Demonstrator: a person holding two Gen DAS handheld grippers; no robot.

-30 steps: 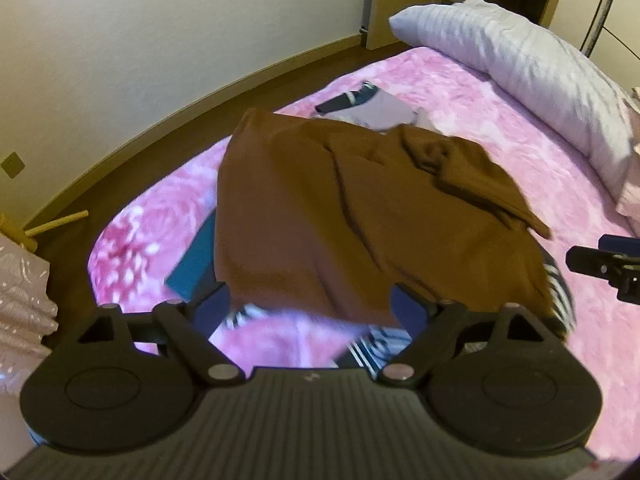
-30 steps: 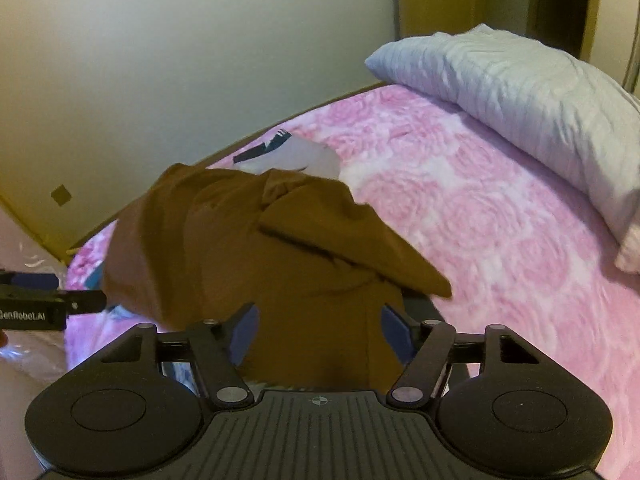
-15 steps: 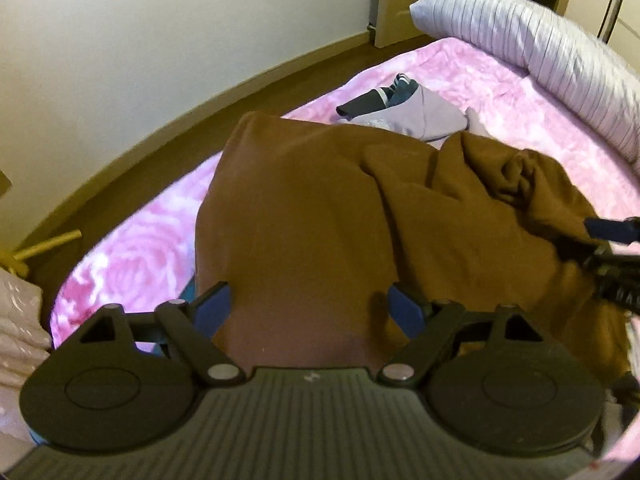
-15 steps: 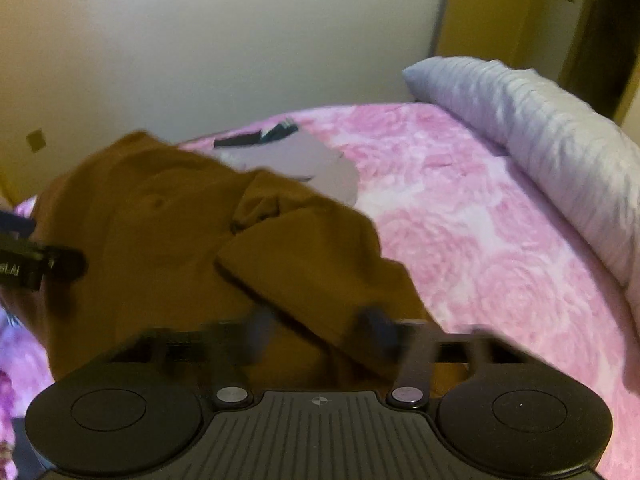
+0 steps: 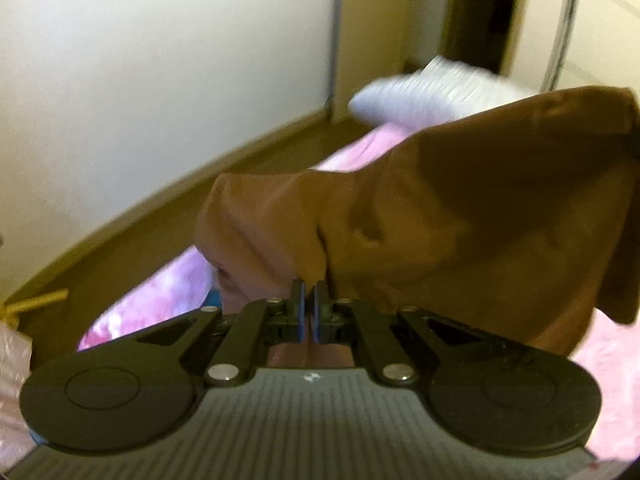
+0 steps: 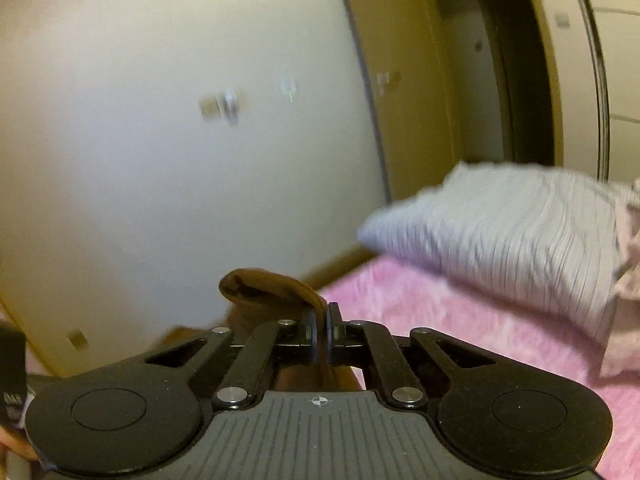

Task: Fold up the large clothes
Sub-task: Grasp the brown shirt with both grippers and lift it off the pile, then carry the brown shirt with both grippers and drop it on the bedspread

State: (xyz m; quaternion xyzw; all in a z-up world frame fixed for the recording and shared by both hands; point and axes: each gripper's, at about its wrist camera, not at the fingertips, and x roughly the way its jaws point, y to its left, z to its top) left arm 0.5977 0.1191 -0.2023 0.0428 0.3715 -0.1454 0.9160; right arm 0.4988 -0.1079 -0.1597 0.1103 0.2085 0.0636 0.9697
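Note:
A large brown garment (image 5: pixel 440 208) hangs lifted above the pink bed, stretched across the left wrist view toward the upper right. My left gripper (image 5: pixel 309 296) is shut on its near edge, cloth pinched between the blue pads. In the right wrist view only a small fold of the brown garment (image 6: pixel 272 288) shows, curling over the closed fingers of my right gripper (image 6: pixel 321 320), which is shut on it. The rest of the cloth is hidden below that gripper's body.
A pink floral bedspread (image 6: pixel 460 320) lies under everything, with a striped white pillow (image 6: pixel 520 236) at the head. A cream wall (image 6: pixel 180 160) and wooden floor strip (image 5: pixel 140 236) run along the left. Part of the other gripper (image 6: pixel 12 376) shows at the far left edge.
Both grippers went from open over the flat garment to shut on it. They have lifted it off the bed, and both views now tilt up toward the wall.

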